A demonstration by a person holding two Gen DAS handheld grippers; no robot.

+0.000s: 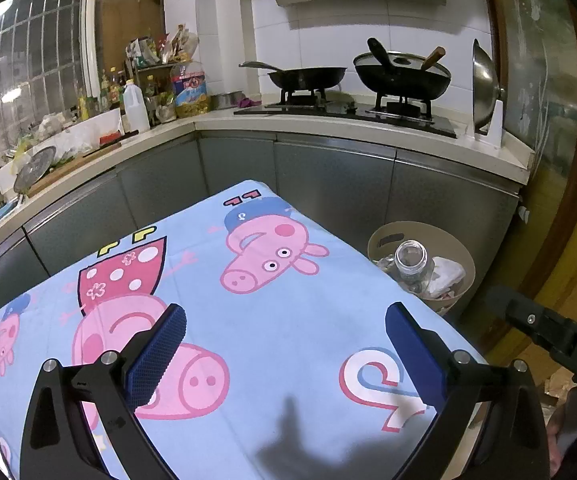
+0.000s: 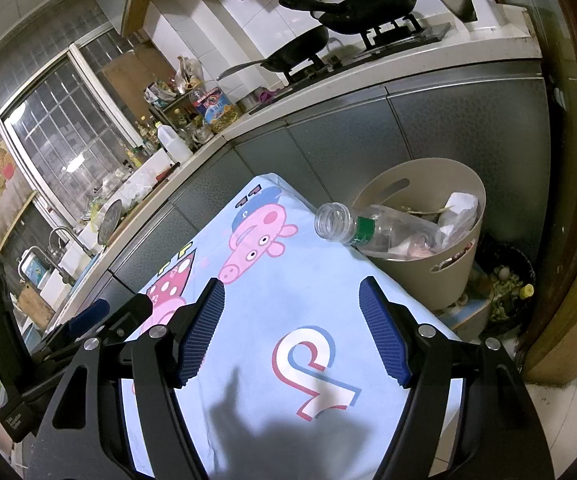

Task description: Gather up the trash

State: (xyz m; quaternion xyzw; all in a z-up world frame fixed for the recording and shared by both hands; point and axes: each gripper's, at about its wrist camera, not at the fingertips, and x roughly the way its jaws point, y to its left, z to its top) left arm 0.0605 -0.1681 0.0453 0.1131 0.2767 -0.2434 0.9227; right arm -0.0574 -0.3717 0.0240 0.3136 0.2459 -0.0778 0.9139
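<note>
A beige trash bin [image 2: 440,268] stands on the floor beside the table's far right corner, seen also in the left wrist view as the bin [image 1: 380,236]. A clear plastic bottle [image 2: 352,226] with a green label lies in it, its open neck sticking out over the rim; the same bottle [image 1: 410,258] shows in the left view. Crumpled white paper [image 2: 460,208] fills the bin. My left gripper [image 1: 286,350] hangs open over the cartoon-pig tablecloth [image 1: 272,320], nothing between its fingers. My right gripper [image 2: 292,328] is open too, empty, above the cloth [image 2: 288,280].
Grey kitchen cabinets and a counter [image 1: 328,120] with two black pans [image 1: 402,74] on a stove run behind the table. A dark basket of scraps [image 2: 504,280] sits on the floor right of the bin, by a wooden door frame [image 2: 568,240]. Bottles [image 1: 136,104] crowd the left counter.
</note>
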